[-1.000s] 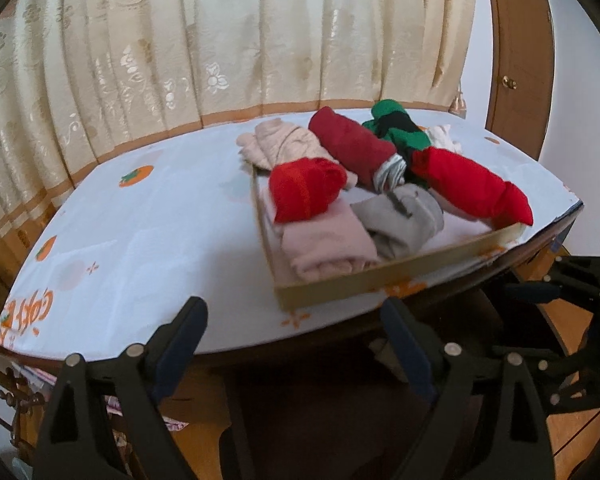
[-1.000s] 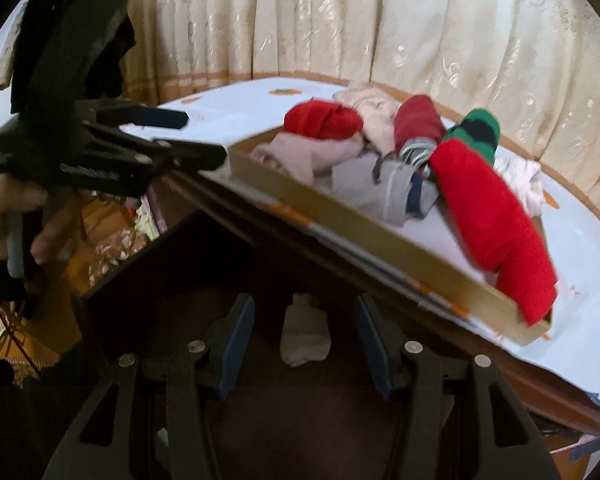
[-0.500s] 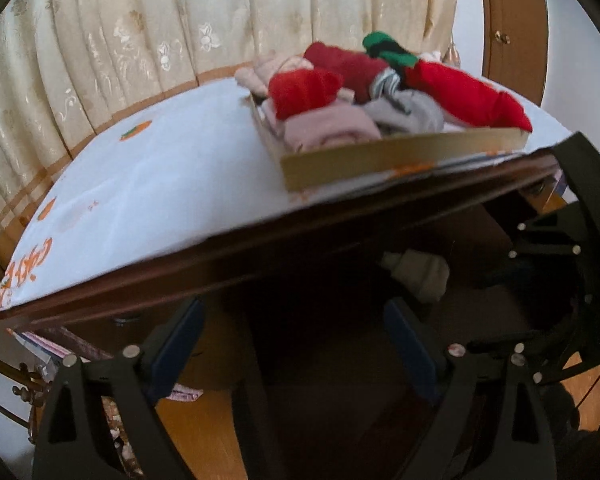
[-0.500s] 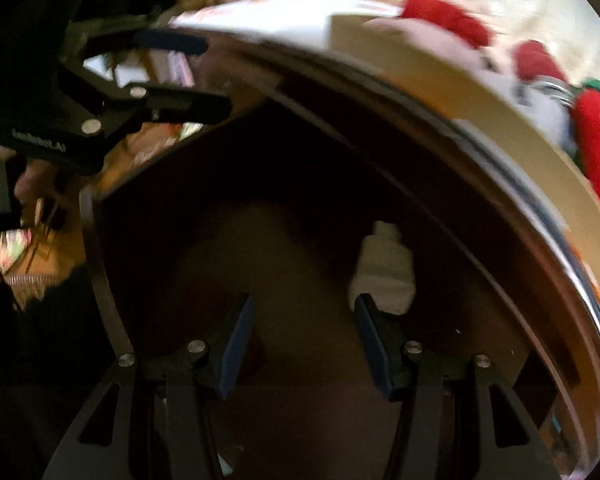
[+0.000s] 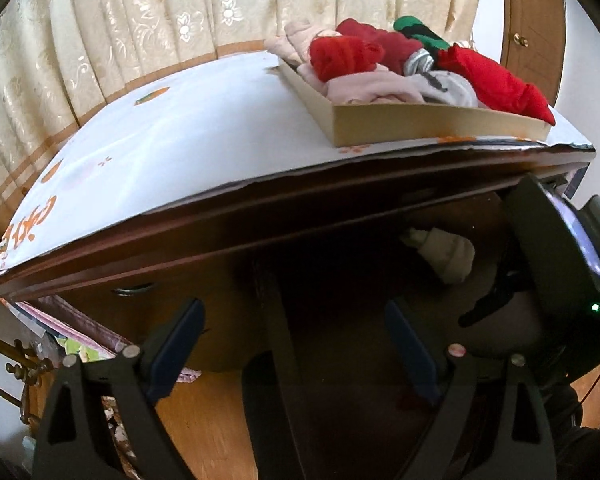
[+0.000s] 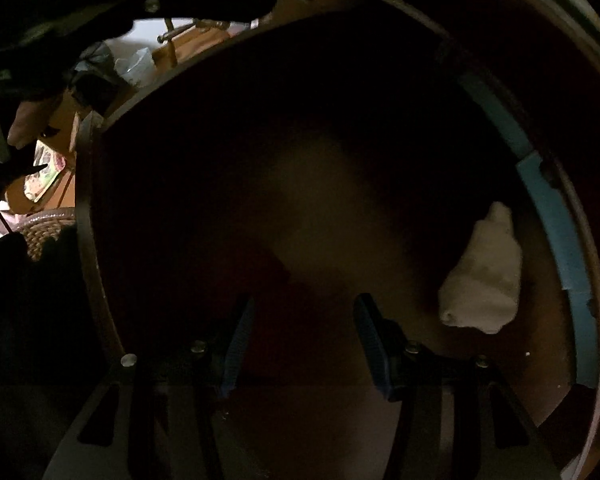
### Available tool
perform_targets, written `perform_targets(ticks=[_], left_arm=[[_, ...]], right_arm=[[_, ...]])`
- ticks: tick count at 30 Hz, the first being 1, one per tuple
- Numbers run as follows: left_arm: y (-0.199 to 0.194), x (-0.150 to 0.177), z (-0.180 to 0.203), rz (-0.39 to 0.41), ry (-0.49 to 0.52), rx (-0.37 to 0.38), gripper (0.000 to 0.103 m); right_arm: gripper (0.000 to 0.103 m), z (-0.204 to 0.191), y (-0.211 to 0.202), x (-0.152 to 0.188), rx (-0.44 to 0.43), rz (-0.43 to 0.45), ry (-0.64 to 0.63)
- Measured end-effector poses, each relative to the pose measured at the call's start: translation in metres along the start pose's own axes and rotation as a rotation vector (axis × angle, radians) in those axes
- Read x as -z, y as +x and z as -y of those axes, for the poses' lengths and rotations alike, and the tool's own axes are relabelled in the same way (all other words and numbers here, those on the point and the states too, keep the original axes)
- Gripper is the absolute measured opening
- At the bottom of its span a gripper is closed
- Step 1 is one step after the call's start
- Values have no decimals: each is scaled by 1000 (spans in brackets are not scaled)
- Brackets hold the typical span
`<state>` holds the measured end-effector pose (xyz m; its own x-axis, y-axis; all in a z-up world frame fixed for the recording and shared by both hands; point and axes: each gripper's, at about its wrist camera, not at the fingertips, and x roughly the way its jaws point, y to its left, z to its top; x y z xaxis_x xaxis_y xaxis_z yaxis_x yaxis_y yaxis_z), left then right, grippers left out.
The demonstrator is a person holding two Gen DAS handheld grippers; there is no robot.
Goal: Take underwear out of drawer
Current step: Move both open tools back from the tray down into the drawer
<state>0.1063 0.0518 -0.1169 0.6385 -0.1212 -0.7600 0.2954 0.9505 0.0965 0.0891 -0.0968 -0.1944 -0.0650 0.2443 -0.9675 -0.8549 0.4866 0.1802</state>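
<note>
A rolled white piece of underwear (image 6: 484, 276) lies alone on the floor of the open dark wooden drawer (image 6: 308, 200), near its right wall. My right gripper (image 6: 302, 320) points down into the drawer, open and empty, with the roll to the right of its fingers and apart from them. From the left wrist view the same white roll (image 5: 444, 254) shows inside the drawer below the tabletop. My left gripper (image 5: 292, 328) stands wide open in front of the drawer, holding nothing. The right gripper's body (image 5: 556, 264) hangs at the right, over the drawer.
On the white tablecloth (image 5: 160, 144) a shallow cardboard tray (image 5: 420, 130) holds several rolled pieces in red, pink, grey and green. Cream curtains (image 5: 140, 20) hang behind. A wicker basket (image 6: 44, 228) and clutter lie outside the drawer's left wall.
Both grippers have sunk from tabletop height to the drawer. The right one has tipped steeply down into it, so the white roll now sits to the right of its fingers.
</note>
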Motion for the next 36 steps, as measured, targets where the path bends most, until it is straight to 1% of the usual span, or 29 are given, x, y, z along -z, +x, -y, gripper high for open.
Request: perform_targets(ticks=[2,7,9,12,14,17,19,20,22,23,25,27,29,31,32,33,36], left_arm=[[1,0,0,-5,-1,1,93],[2,0,-1,-5,0,2,93],[2,0,-1,-8,-2,-4,93],[3,0,-2,-10,-6,-1,93],[3,0,-1,-10,-6,0,93],[3,-1,0,-14,3,3,93],[5,0,3,-20,15,3,93],[6,0,5,-23,21,5,93],[10,0,9,-36,33,5,93],[12,0,11,-45,41,3,93],[16,0,17,-57,56,7,93],[20,0,25,-67,73,12,93],[24,0,34,-74,96,23,93],[29,-1,43,-86,114,20,93],[31,-2,49,-91,126,26,93],[33,-3,54,-91,140,34,93],[40,-9,72,-96,194,37,93]], right_arm=[[54,6,6,-4,-33,-40,27],[53,12,12,-7,-31,-62,54],[53,14,16,-8,-69,-95,70],[53,11,20,-10,-106,-112,76],[49,11,23,-9,-139,-125,91],[47,14,26,-8,-164,-129,111],[33,14,27,-7,-195,-135,120],[33,13,25,-7,-190,-126,116],[27,8,22,-4,-163,-116,106],[26,7,21,-3,-154,-106,110],[18,8,15,-2,-116,-71,128],[16,11,4,3,-76,-21,156],[14,14,-6,9,-10,21,177],[14,20,-14,16,29,48,211],[13,25,-17,20,39,51,227],[13,31,-20,26,84,60,245],[12,45,-26,40,146,68,289]])
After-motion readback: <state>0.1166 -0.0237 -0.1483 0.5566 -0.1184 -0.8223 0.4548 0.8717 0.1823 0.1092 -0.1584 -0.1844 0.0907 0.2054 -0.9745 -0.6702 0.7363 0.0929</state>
